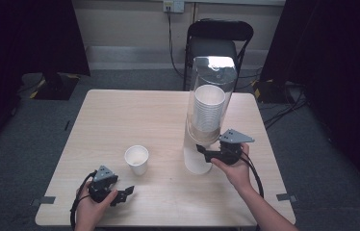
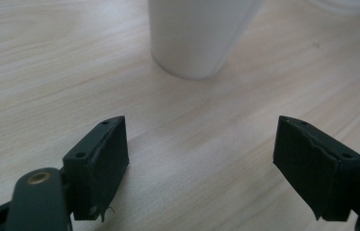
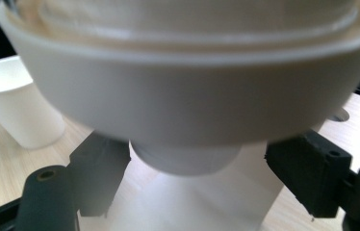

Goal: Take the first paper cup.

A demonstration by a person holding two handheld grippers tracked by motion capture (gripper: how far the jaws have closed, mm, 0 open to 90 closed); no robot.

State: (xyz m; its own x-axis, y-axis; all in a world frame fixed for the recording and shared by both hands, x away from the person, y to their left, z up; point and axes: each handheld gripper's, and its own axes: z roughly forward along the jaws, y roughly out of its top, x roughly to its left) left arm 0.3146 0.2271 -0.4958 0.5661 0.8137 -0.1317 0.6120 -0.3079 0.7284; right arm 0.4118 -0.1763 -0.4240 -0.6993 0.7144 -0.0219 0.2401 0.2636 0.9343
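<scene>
I am looking first along the left gripper, whose two black fingers are standing wide apart over bare wood with nothing between them; its jaws are gaping, and the base of the paper cup is sitting on the table just ahead of them, upright and untouched. From above, that left gripper is lying low near the front edge in my left hand, and the cup is standing a little beyond it, mouth up and apparently empty. So I am judging one cup as already drawn and set down.

The right gripper is working at the second one. Its fingers are flanking the bottom of the next cup, which is poking out beneath the white collar of the cup dispenser. The jaws are part-way open on either side of it, and I cannot tell whether the pads are pressing on it yet. In the high view the right gripper is reaching in under the clear tube, where the stack of cups is waiting, with my right hand behind it.

What is left, as I am reading it: closing on that protruding cup, pulling it down free of the collar, and standing it on the table near the first
</scene>
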